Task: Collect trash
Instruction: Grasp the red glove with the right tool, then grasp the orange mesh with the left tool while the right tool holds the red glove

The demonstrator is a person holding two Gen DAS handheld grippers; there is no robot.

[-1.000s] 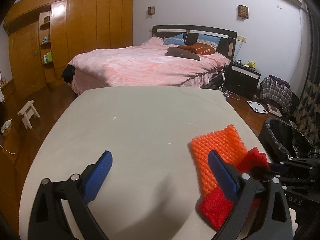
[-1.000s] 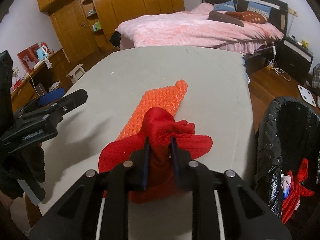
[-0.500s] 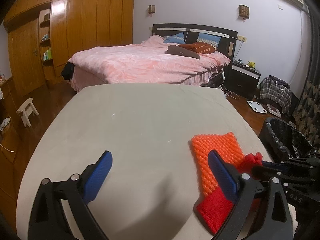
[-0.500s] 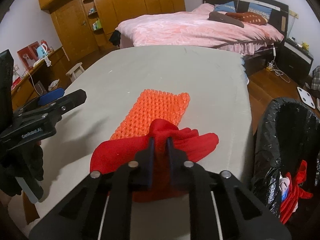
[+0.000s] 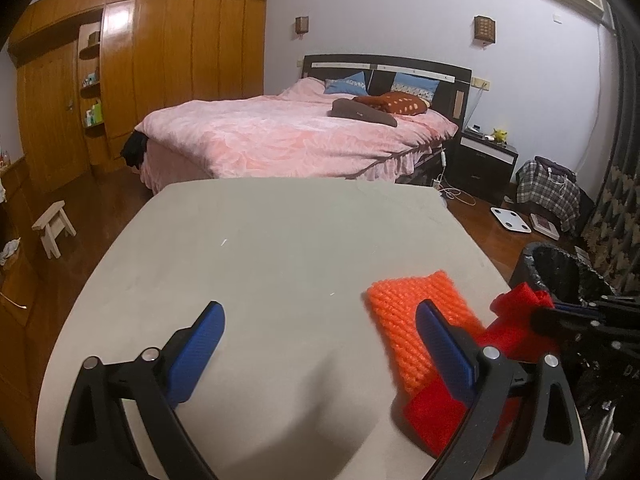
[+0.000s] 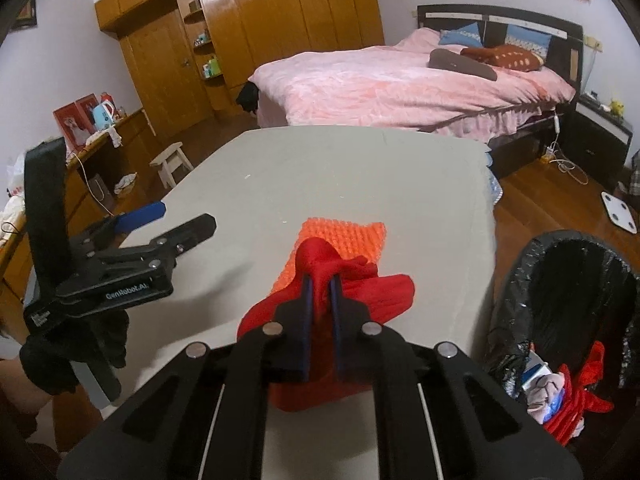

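While the right tongs (image 6: 320, 300) clamp a bunched red cloth (image 6: 352, 284) at the worktop's (image 6: 340, 168) edge and the left tongs (image 5: 320, 344) hover apart, its trailing fold, overlapping the orange bubble-wrap sheet (image 6: 352, 236), may drag that sheet or miss the bin (image 6: 516, 280).

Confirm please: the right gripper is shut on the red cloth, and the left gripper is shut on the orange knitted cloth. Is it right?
Not quite. The right gripper is shut on the red cloth, but the left gripper is open and holds nothing; the orange knitted cloth lies on the table. The left wrist view shows it.
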